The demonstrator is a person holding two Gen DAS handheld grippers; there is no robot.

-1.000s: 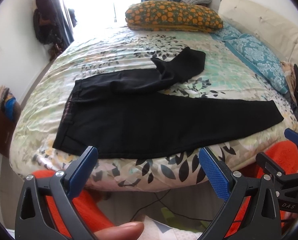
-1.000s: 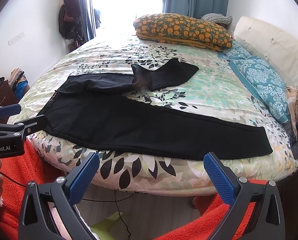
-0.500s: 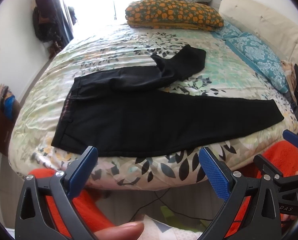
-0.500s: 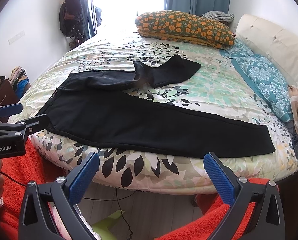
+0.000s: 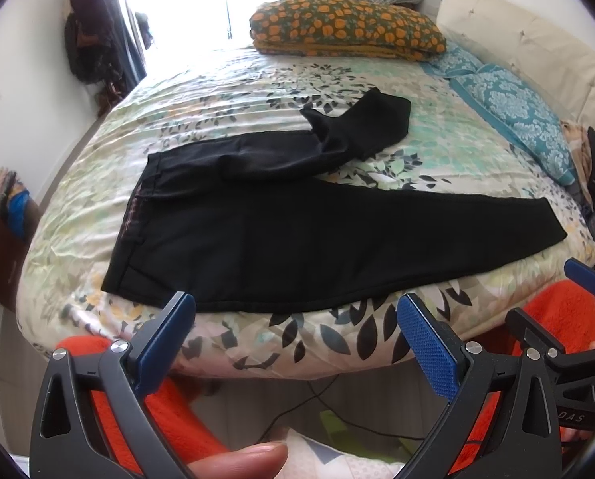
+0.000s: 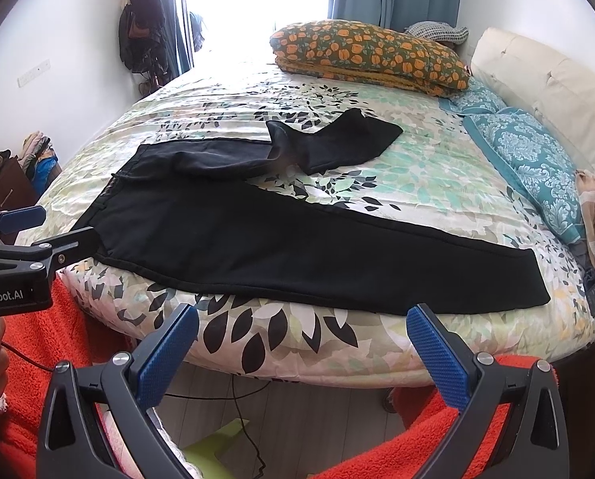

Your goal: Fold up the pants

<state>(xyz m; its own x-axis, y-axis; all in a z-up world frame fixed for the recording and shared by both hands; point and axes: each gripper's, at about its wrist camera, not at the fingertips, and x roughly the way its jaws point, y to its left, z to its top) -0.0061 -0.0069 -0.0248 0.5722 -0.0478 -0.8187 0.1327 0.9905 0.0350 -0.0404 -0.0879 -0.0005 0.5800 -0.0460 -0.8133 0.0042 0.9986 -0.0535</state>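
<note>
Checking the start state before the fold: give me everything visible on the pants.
The pants are black, plain matte cloth, lying flat on the floral bedspread near the bed's front edge. The waistband is at the left, showing a reddish inner lining. The near leg runs straight to the right, hem at the right edge. The far leg is bent and rumpled midway, its hem angled toward the pillows. Neither gripper touches them.
</note>
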